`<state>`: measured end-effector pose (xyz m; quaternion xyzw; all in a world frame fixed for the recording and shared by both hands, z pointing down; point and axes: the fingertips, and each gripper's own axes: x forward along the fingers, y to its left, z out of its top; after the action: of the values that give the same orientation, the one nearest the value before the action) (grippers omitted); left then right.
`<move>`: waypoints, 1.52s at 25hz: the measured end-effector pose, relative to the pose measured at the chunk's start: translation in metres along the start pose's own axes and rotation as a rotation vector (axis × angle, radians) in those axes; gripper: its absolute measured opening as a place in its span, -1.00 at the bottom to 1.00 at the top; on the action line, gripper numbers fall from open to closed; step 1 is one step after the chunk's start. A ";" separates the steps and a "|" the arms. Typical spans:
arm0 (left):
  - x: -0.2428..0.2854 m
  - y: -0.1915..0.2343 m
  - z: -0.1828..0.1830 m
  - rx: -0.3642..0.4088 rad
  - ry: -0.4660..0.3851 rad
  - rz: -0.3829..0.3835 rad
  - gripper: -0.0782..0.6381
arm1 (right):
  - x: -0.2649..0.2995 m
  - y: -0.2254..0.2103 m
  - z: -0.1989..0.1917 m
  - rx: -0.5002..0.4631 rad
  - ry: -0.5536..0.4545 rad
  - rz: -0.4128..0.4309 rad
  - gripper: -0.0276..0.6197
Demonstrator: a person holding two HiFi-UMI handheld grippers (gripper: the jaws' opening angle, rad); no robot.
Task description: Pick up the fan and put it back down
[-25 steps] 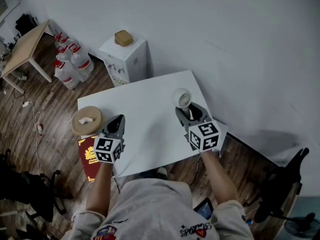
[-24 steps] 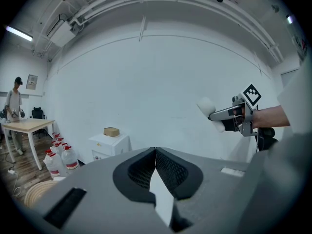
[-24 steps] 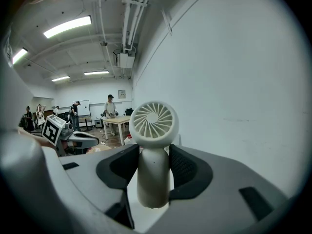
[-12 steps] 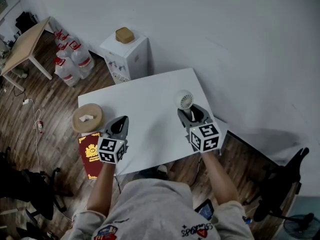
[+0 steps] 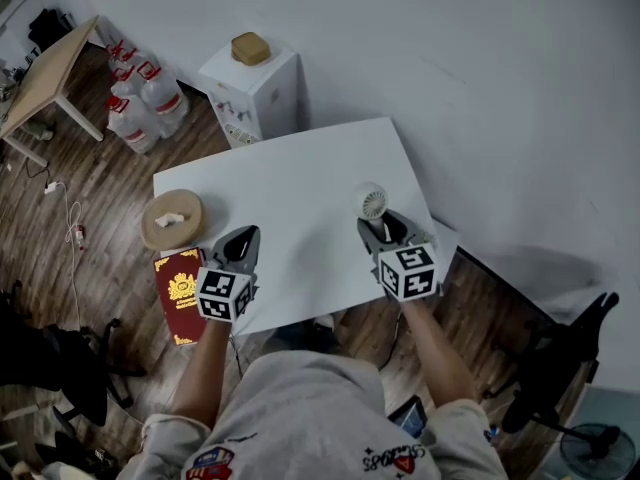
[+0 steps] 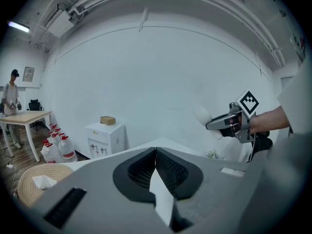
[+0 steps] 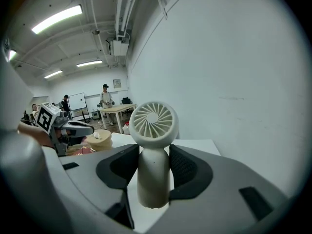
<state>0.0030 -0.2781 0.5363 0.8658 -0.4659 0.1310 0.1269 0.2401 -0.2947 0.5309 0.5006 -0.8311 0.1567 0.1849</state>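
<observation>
Down toward the table [image 5: 300,183] have come both grippers since a second ago, the right one more, carrying the fan [image 5: 371,202] with it. Nearest us, our left gripper [image 5: 242,236] hangs over the table's near edge, jaws pressed together on nothing. Our right gripper [image 5: 381,224] is clamped on the fan's handle, head upright, above the table's right part. We cannot tell if the base touches. We judge the lift done; setting down and release remain.
</observation>
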 end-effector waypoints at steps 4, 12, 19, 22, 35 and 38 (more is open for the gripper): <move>0.003 -0.002 -0.013 -0.006 0.026 -0.005 -0.77 | 0.009 -0.005 -0.031 0.012 0.059 -0.012 -0.31; 0.004 -0.004 -0.039 -0.033 0.072 -0.002 -0.77 | 0.028 -0.010 -0.098 0.065 0.184 -0.021 -0.31; 0.009 -0.003 -0.059 -0.059 0.115 -0.002 -0.77 | 0.046 -0.015 -0.171 0.117 0.338 -0.044 -0.31; 0.011 -0.003 -0.067 -0.057 0.128 0.000 -0.77 | 0.053 -0.013 -0.201 0.135 0.404 -0.048 -0.31; 0.015 0.012 -0.090 -0.081 0.176 0.037 -0.77 | 0.101 0.031 -0.242 0.044 0.541 -0.002 -0.31; 0.013 0.017 -0.092 -0.089 0.180 0.051 -0.77 | 0.110 0.034 -0.248 0.025 0.565 0.004 -0.30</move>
<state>-0.0147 -0.2660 0.6288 0.8319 -0.4801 0.1905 0.2030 0.1998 -0.2537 0.7981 0.4377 -0.7454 0.3009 0.4027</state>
